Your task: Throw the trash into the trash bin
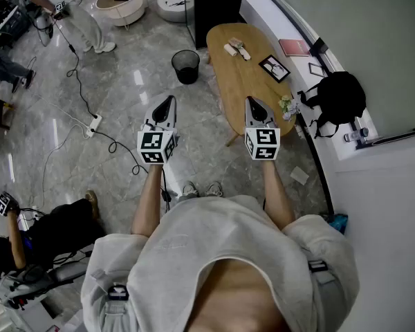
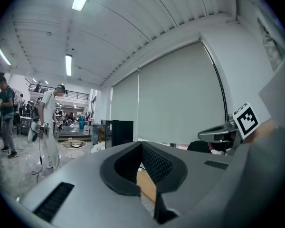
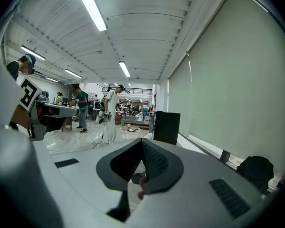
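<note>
Two grippers are sitting in the person's hands, out in front of the body, both pointing nearly level. The left gripper (image 1: pixel 164 108) is hanging over the shiny stone floor (image 1: pixel 124 81). Its jaws are pressing together at the tips, and nothing is sitting between them. The right gripper (image 1: pixel 256 109) is showing over the near end of the wooden bench (image 1: pixel 252 85). Its jaws are pressing together too, and they are holding nothing.

Some small pale things (image 1: pixel 236 48) are lying on the far end of the bench. They are looking like the trash, but they are too small to tell for sure. They are lying well apart from both grippers.

The trash bin (image 1: pixel 186 66) is black and round. It is standing on the floor just beside the far left side of the bench, near the pale things but lower down.

A picture frame (image 1: pixel 274 68) is lying flat near the middle of the bench. A little bunch of flowers (image 1: pixel 286 106) is sitting at the bench's near right edge. A black bag (image 1: pixel 340 97) is resting on the white ledge (image 1: pixel 353 151) by the wall, to the right of the bench.

A white power strip (image 1: pixel 93 123) is lying on the floor to the left, with a black cable running from it. Another person (image 1: pixel 72 12) in light clothes is standing far off at the top left.
</note>
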A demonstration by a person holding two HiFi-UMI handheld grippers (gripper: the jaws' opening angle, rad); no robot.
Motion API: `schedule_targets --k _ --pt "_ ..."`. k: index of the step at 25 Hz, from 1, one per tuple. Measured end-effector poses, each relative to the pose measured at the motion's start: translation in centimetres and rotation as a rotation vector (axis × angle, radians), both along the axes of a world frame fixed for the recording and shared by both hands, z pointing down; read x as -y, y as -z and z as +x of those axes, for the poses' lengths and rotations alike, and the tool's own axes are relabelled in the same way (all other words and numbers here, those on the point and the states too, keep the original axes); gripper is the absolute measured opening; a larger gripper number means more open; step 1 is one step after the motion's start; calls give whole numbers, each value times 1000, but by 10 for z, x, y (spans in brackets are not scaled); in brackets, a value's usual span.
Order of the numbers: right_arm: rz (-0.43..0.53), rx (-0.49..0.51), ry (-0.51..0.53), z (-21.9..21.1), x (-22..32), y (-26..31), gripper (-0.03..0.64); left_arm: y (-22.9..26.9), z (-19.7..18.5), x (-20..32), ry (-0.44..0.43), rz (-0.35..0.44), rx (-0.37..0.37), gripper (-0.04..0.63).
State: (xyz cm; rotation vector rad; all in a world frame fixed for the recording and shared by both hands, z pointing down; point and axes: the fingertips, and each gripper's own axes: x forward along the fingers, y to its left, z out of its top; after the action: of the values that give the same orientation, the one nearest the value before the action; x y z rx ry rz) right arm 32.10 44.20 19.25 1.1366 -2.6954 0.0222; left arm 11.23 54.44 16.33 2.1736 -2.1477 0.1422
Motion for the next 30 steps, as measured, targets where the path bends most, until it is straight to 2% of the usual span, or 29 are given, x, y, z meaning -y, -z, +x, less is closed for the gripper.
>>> schedule_targets --k 8,23,30 --pt "-22 45 14 2 1 -3 28 -3 2 2 5 0 -12 17" --pt "0 31 60 1 13 -9 28 -19 11 5 53 -21 -28 17" --pt "-25 25 76 -13 33 -20 28 -31 -2 25 61 -35 -34 17"
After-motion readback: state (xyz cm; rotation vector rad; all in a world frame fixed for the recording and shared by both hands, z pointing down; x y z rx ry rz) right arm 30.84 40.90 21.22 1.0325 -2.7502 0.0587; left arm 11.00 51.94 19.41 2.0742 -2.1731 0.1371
